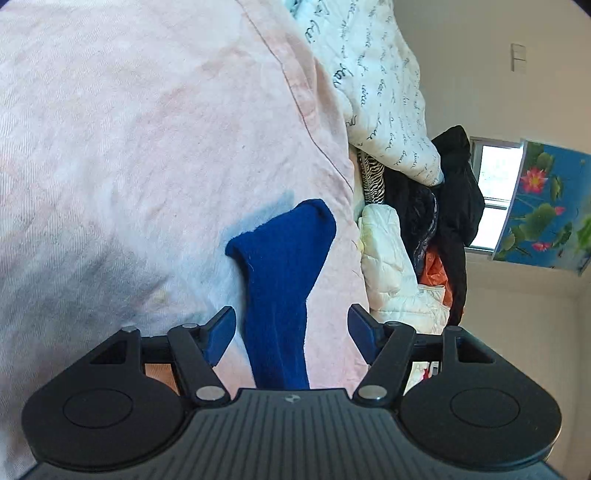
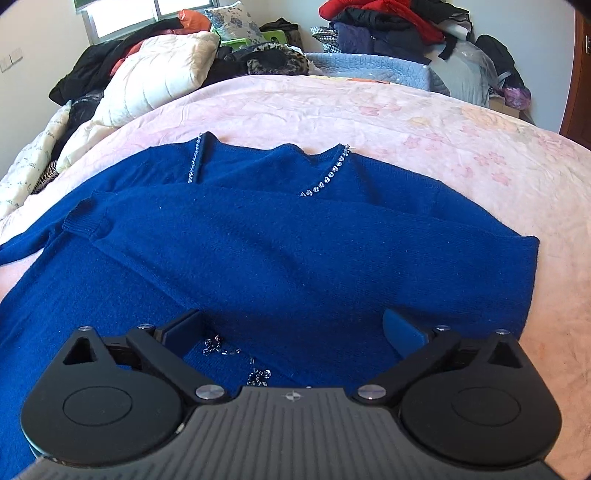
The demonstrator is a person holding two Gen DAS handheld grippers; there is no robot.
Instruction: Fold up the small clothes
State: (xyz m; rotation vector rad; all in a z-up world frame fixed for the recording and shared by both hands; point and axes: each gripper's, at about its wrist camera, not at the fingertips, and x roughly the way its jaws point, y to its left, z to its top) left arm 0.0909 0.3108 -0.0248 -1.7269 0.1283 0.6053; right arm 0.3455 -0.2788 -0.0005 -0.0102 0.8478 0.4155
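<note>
Blue knit sweater (image 2: 280, 251) lies spread flat on the pink bedspread (image 2: 424, 122), rhinestone-trimmed neckline (image 2: 328, 177) at the far side, one sleeve folded across the chest with its cuff (image 2: 86, 223) toward the left. Right gripper (image 2: 291, 332) hovers over the near part of the sweater, jaws wide apart, nothing clamped. Left gripper (image 1: 291, 328), view rolled sideways, has jaws partly apart; a blue sleeve (image 1: 284, 273) runs between the pads without either pad pressing on it. Piled clothes (image 2: 388, 26) and a white quilted pillow (image 2: 162, 70) sit beyond the bed's far edge.
</note>
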